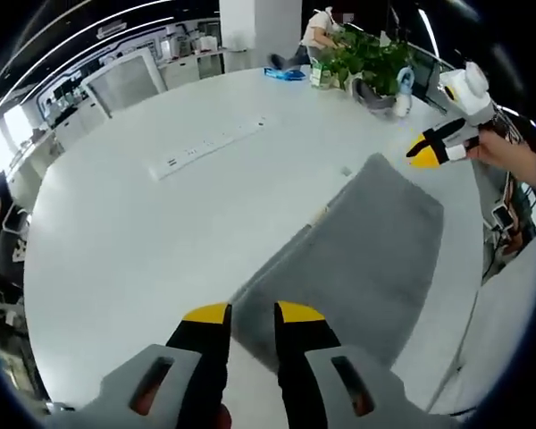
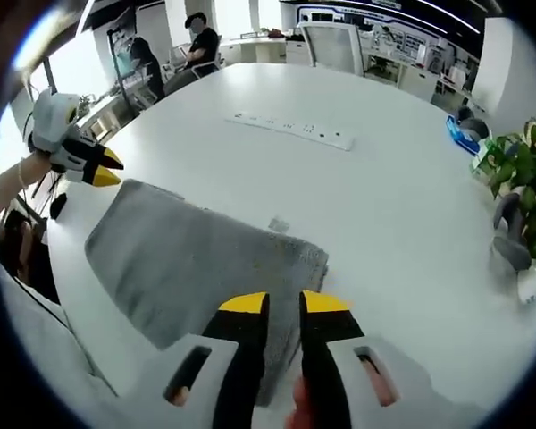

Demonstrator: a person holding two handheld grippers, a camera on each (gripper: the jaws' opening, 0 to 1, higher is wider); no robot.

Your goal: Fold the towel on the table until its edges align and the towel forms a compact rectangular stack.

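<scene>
Grey towel [image 1: 357, 259] lying flat on the big white desk [image 1: 143, 241], already folded over at least once by the look of the doubled edge nearest the left tool, stretching from about 6 o'clock up toward 2 o'clock in the left gripper view. Left tool [image 1: 252, 313] down at 6 o'clock, yellow-tipped jaws set narrowly apart with only a slim gap, parked right at the towel's near corner; can't tell whether any cloth is actually caught between them. Right tool [image 1: 426, 150] over at 2 o'clock in that same view, held by a hand [image 1: 505, 154], yellow tips together or close to it, hovering just past the towel's far edge. Switching to the right gripper view: towel [image 2: 196, 264] spread from centre out to 9 o'clock, right tool [image 2: 284, 304] at 6 o'clock with jaws also just a narrow slit apart, sitting over the thick folded corner; again can't tell if gripping or just resting there. Left tool [image 2: 96, 165] at 10 o'clock beside the towel's other end. White power strip [image 2: 290, 130] further out on the desk around 12 o'clock, well apart from the towel. Potted green plant [image 2: 518, 179] at 3 o'clock near the desk edge. Office chairs and a couple of people in the background.
</scene>
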